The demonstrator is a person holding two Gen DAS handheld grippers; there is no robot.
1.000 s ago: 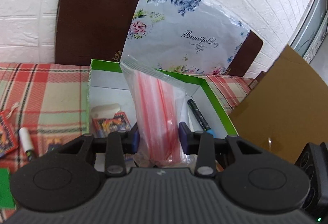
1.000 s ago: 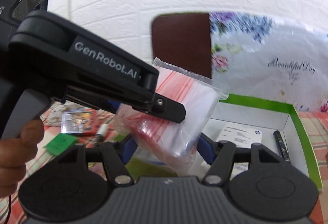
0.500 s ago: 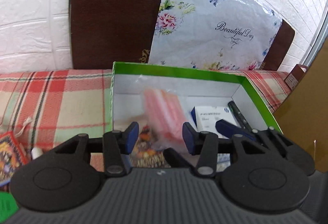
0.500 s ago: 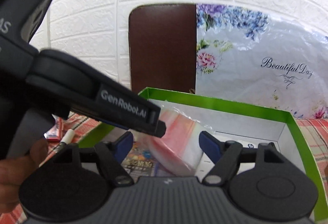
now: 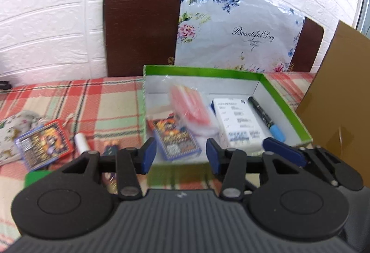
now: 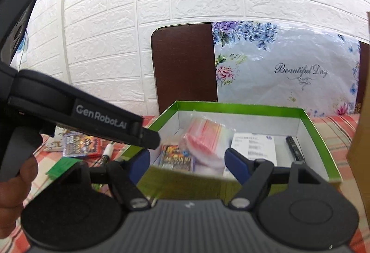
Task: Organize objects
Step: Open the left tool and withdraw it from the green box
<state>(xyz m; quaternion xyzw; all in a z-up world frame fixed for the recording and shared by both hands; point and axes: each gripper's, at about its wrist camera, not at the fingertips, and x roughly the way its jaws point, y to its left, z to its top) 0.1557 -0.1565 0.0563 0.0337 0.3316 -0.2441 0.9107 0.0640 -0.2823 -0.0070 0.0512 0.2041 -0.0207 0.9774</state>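
Right wrist, hand [image 6: 13, 186], left tool [image 6: 148, 136]

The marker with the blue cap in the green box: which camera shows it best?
The left wrist view: the marker lies fully visible, black body and blue cap, along the green box's right wall. The right wrist view shows only its black upper part; the cap is hidden.

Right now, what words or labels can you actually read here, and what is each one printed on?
"Beautiful Day": on the floral sheet against the wall.
"GenRobot.AI": on the left gripper, seen from the right wrist.
White box in the green box: print too blurred to read.
Card packs: lettering too blurred.
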